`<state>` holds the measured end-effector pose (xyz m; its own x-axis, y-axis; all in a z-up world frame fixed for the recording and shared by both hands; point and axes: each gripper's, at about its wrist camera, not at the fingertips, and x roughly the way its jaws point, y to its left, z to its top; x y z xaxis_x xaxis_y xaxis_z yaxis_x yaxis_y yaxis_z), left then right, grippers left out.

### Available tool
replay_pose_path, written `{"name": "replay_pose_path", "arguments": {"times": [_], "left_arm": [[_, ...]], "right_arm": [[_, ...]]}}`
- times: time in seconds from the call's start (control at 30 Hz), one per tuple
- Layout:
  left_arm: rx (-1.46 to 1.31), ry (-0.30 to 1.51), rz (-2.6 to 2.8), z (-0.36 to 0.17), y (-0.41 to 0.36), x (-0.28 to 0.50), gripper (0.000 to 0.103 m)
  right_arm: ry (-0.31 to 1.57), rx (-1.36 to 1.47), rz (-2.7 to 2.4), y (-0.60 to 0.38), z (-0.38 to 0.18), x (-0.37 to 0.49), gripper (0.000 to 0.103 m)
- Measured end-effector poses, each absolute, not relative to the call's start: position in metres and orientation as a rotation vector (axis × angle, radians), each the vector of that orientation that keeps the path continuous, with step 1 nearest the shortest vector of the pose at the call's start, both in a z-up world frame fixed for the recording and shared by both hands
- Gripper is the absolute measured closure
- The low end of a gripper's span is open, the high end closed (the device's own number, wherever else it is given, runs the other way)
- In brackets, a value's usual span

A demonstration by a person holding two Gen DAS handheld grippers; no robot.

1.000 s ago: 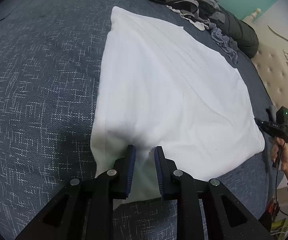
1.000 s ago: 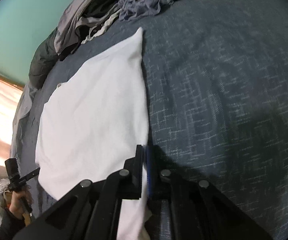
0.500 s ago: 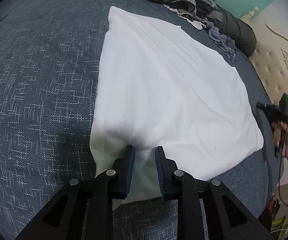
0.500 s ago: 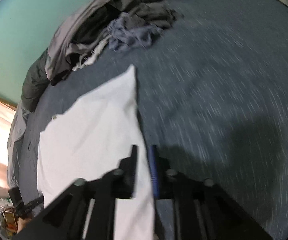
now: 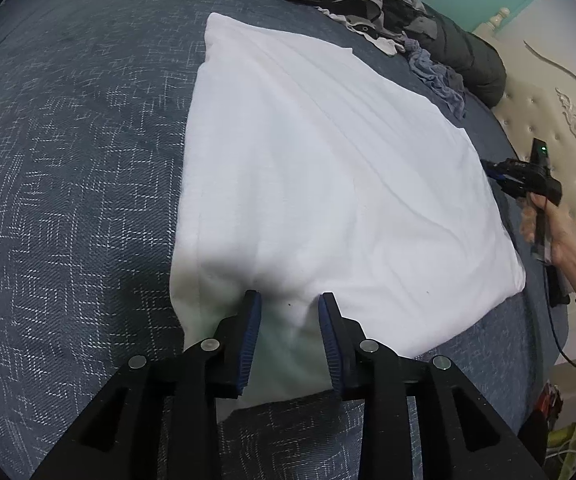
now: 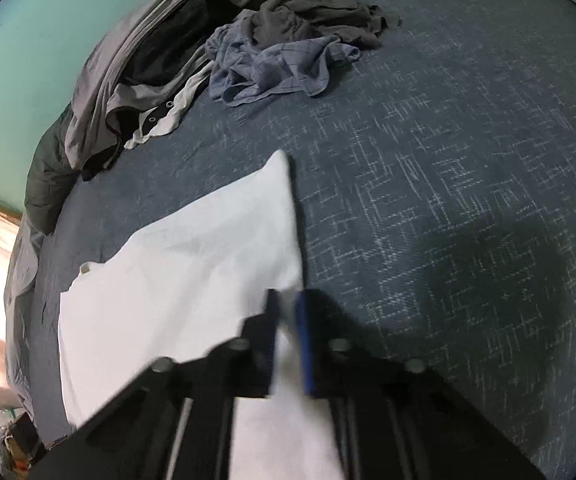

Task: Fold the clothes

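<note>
The left gripper [image 5: 290,300] jaws are opening over the near hem of the white cotton garment [image 5: 328,184]. The right gripper [image 6: 288,300] jaws are clamped on its side edge. The garment lies flat on the blue woven bedspread [image 5: 67,160]; it is probably light, limp and best pinched at its edges.

- One white cloth [image 5: 328,168] spread flat
- One blue patterned bedspread [image 5: 67,160]
- One heap of unfolded clothes [image 6: 247,52]
- Two grippers: left gripper [image 5: 290,300], right gripper [image 6: 288,300]
- One tufted headboard [image 5: 560,120]
</note>
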<state>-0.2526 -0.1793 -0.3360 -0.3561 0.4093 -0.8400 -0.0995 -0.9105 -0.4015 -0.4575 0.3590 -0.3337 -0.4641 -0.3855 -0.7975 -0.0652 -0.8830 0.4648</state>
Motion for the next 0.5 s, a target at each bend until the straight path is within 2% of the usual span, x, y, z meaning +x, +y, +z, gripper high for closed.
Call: {"name": "replay_pose_path", "arguments": {"times": [0.27, 0.37, 0.5], "left_arm": [[-1.558, -0.405, 2.324, -0.335, -0.176, -0.25, 0.068], [-1.561, -0.408, 2.328, -0.334, -0.176, -0.251, 0.067], [-1.564, -0.426, 2.337, -0.331, -0.178, -0.252, 0.067]], "right_arm": [[-0.6, 1.407, -2.541, 0.369, -0.316, -0.449, 0.101], [-0.518, 1.377, -2.477, 0.353, -0.307, -0.446, 0.101], [-0.375, 1.548, -2.384, 0.331, -0.322, -0.442, 0.101]]}}
